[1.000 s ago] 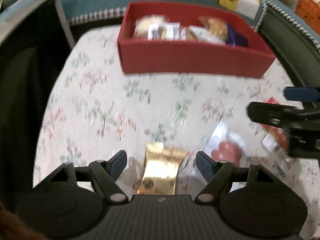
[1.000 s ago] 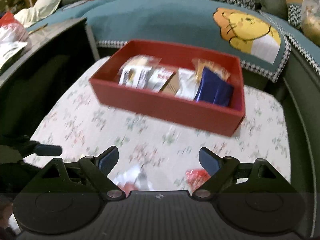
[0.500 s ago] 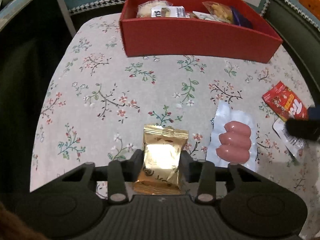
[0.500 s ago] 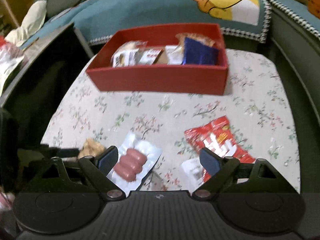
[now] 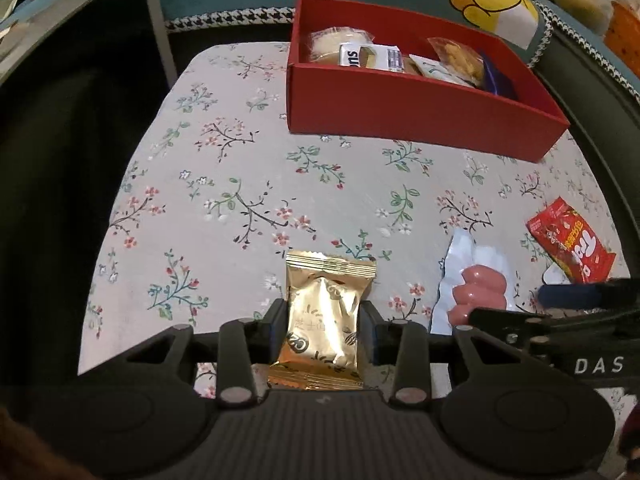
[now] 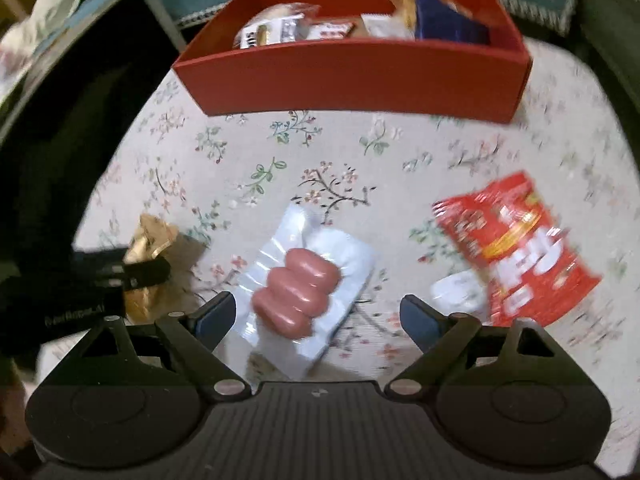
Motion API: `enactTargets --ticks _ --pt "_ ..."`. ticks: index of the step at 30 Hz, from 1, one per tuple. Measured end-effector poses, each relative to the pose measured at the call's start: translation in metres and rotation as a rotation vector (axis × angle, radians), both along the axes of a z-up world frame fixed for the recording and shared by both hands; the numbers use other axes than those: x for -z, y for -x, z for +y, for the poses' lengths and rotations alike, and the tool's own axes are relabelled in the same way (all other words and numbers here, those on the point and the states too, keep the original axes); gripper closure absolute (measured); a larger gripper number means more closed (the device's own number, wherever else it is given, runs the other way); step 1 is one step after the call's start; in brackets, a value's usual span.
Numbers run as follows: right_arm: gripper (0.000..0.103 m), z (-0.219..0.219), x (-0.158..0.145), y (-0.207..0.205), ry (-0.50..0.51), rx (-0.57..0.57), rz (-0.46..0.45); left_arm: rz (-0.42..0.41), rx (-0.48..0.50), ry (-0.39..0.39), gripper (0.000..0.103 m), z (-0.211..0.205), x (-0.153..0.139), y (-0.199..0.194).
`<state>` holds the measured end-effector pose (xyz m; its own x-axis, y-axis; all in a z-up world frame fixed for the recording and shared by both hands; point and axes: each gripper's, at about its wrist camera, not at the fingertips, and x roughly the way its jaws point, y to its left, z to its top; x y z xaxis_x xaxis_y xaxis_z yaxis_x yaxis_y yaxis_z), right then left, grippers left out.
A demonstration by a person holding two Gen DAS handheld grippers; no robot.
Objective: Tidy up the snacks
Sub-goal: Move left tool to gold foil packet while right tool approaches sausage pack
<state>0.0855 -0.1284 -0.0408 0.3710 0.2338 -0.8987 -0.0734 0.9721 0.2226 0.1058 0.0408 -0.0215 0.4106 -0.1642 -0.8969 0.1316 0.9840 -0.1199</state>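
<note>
Lying pinched between the left gripper fingers, gold snack packet.

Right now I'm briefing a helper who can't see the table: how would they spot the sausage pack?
Start at the red box at the far side of the floral tablecloth, then come toward the near edge. The sausage pack lies flat there, between the gold packet and the red bag. It alone is clear plastic showing pink sausages side by side.

We see a floral tablecloth bearing a red box at twelve o'clock, sausages, a red packet, perhaps a white sachet.
</note>
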Motion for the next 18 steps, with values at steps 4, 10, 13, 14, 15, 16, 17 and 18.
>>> enactTargets --ticks 4,10,13,14,15,16,17,18 --pt "0.010 0.024 -0.004 0.006 0.092 -0.135 -0.050 -0.006 0.010 0.019 0.035 0.006 -0.004 0.004" --pt "0.010 0.007 0.003 -0.004 0.024 0.002 0.043 0.018 -0.004 0.061 0.035 0.012 0.000 0.002" --pt "0.010 0.016 0.001 -0.003 0.029 -0.043 0.009 0.011 0.006 0.079 0.035 0.014 -0.004 0.005" --pt "0.010 0.023 -0.002 -0.003 0.084 -0.097 -0.015 0.009 0.008 0.086 0.035 0.015 -0.005 0.006" --pt "0.010 0.029 -0.007 -0.002 0.147 -0.164 -0.042 0.008 0.006 0.093 0.035 0.018 -0.006 0.007" --pt "0.009 0.034 -0.010 -0.001 0.188 -0.243 -0.056 0.010 0.005 0.100 0.035 0.019 -0.006 0.007" --pt "0.009 0.038 -0.014 0.000 0.216 -0.332 -0.050 0.013 0.005 0.105 0.035 0.020 -0.006 0.008" --pt "0.008 0.039 -0.016 0.000 0.232 -0.392 -0.034 0.015 0.008 0.109 0.035 0.021 -0.005 0.008"
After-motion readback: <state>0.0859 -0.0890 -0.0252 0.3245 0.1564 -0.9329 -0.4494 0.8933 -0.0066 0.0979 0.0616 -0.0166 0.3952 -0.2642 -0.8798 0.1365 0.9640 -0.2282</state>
